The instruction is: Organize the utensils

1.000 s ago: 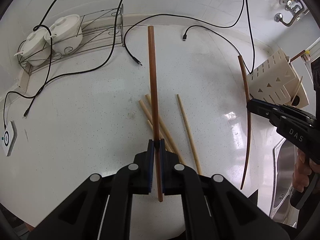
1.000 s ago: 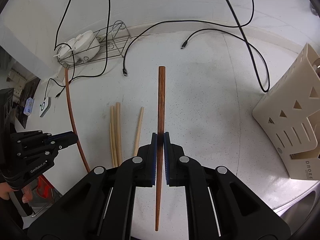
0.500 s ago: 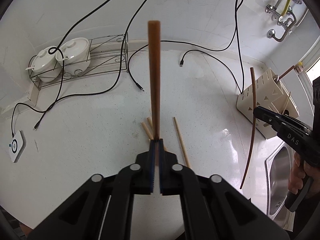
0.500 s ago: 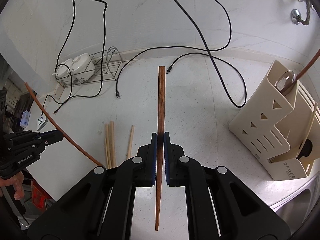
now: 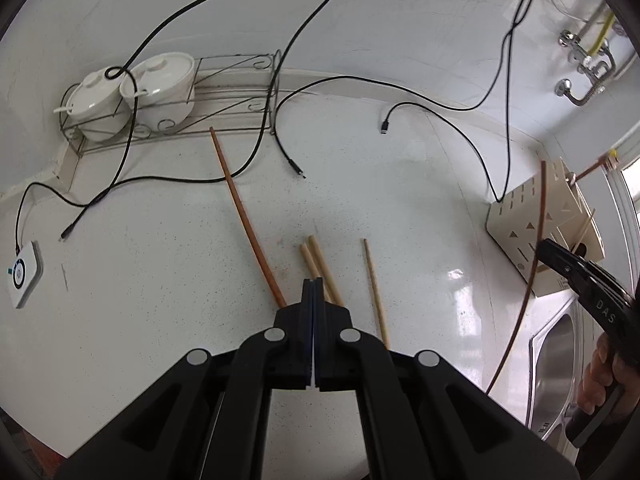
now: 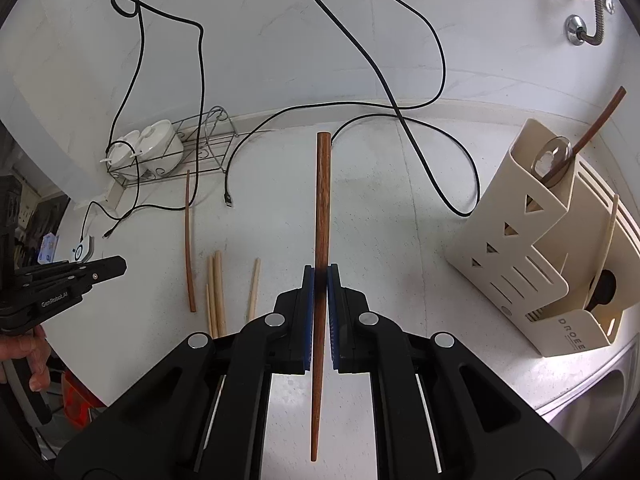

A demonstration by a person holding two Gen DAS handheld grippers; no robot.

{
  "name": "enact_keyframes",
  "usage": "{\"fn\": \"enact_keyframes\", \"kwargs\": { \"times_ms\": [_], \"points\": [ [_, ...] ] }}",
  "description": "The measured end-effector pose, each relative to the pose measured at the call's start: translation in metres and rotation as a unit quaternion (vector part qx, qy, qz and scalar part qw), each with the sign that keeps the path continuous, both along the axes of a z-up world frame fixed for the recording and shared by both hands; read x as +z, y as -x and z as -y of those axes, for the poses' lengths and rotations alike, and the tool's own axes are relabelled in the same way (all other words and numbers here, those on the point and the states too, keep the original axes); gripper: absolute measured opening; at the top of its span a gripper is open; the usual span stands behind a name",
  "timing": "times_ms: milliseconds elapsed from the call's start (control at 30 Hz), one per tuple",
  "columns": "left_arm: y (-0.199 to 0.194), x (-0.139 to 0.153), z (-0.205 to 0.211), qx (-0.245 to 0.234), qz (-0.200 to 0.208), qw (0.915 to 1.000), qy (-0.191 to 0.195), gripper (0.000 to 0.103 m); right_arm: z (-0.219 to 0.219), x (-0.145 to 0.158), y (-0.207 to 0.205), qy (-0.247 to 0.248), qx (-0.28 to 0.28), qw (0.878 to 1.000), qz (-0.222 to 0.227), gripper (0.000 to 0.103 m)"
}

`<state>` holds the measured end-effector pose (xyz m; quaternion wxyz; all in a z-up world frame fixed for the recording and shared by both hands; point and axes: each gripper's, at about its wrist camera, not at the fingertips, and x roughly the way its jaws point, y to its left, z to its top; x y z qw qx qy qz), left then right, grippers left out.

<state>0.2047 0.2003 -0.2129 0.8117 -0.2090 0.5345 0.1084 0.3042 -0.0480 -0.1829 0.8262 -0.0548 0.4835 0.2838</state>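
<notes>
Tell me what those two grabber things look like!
Both grippers are black plastic. The left gripper and right gripper each have two chunky fingers with blue pads inside and round silver bolts on top. White lettering runs along their sides, partly readable. A bare hand grips the right handle; no sleeve shows.

The left gripper (image 5: 313,282) points steeply down at the counter, its blue-padded jaws pressed flat together with nothing between them. The right gripper (image 6: 321,270) also tilts downward, jaws clamped on a dark brown chopstick (image 6: 322,216) that runs straight through the pads, out ahead and back toward the handle. Each tool is held by a bare hand: the left hand (image 6: 28,354) wraps its grip from below, the right hand (image 5: 600,376) likewise.
</notes>
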Motion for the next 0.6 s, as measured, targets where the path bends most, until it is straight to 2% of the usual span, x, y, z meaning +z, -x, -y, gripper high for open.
{"fn": "enact_keyframes", "kwargs": {
  "times_ms": [133,267,333,400,500,600],
  "points": [
    [0.000,-0.021,-0.023,0.061,-0.014,0.9978,0.021,0.000,0.003,0.000,0.000,0.002,-0.006,1.000,-0.003,0.006],
    [-0.003,-0.038,-0.046,0.105,-0.032,0.9939,0.011,0.001,0.005,-0.003,-0.001,0.002,-0.010,1.000,-0.008,0.006],
    [-0.004,-0.045,-0.057,0.120,-0.042,0.9919,-0.005,0.012,0.005,-0.005,-0.002,0.002,-0.011,1.000,-0.010,0.006],
    [-0.002,-0.050,-0.069,0.140,-0.043,0.9891,-0.010,0.035,0.006,-0.006,-0.003,0.001,-0.011,1.000,-0.013,0.006],
    [0.001,-0.054,-0.090,0.165,-0.040,0.9854,-0.011,0.038,0.006,-0.008,-0.003,0.000,-0.012,1.000,-0.017,0.006],
    [-0.003,-0.060,-0.106,0.169,-0.049,0.9844,-0.013,0.041,0.007,-0.011,-0.004,-0.002,-0.014,1.000,-0.021,0.006]
  ]
}}
